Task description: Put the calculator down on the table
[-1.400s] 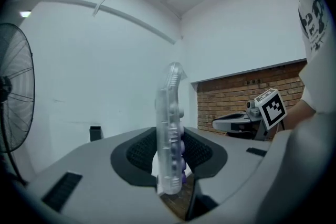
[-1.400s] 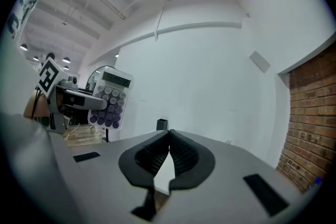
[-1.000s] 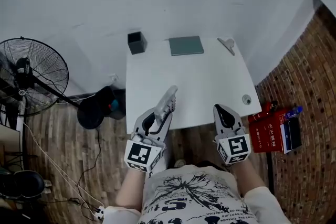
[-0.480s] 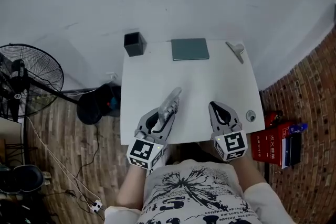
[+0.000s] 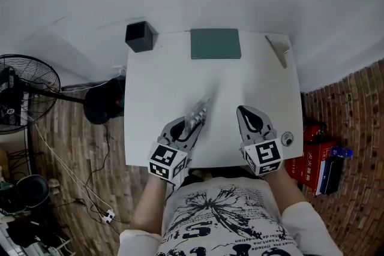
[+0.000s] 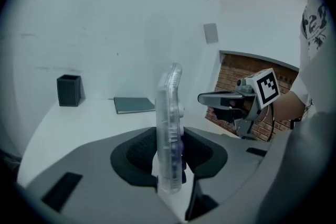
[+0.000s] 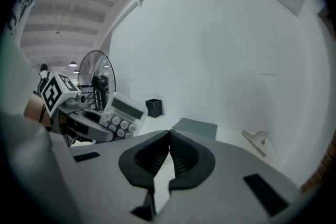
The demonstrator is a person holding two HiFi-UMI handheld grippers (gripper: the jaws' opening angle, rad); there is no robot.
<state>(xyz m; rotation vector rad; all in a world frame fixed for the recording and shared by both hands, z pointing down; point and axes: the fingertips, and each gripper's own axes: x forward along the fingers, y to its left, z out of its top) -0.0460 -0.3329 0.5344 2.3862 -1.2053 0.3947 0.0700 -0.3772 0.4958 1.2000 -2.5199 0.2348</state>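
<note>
A clear-cased calculator with round keys sticks forward out of my left gripper, whose jaws are shut on its lower end. It hangs on edge just above the near part of the white table. In the left gripper view the calculator stands edge-on between the dark pads. In the right gripper view the calculator's keys and display show at the left. My right gripper hovers beside it on the right, shut and empty, with its pads touching at the tips.
At the table's far edge stand a black pen holder, a grey-green notebook and a metal clip. A small round object lies near the right front corner. A floor fan stands at the left, and red boxes lie on the floor at the right.
Both grippers have moved forward from the table's near edge to over its surface and have sunk lower. The calculator is still held in the left one.
</note>
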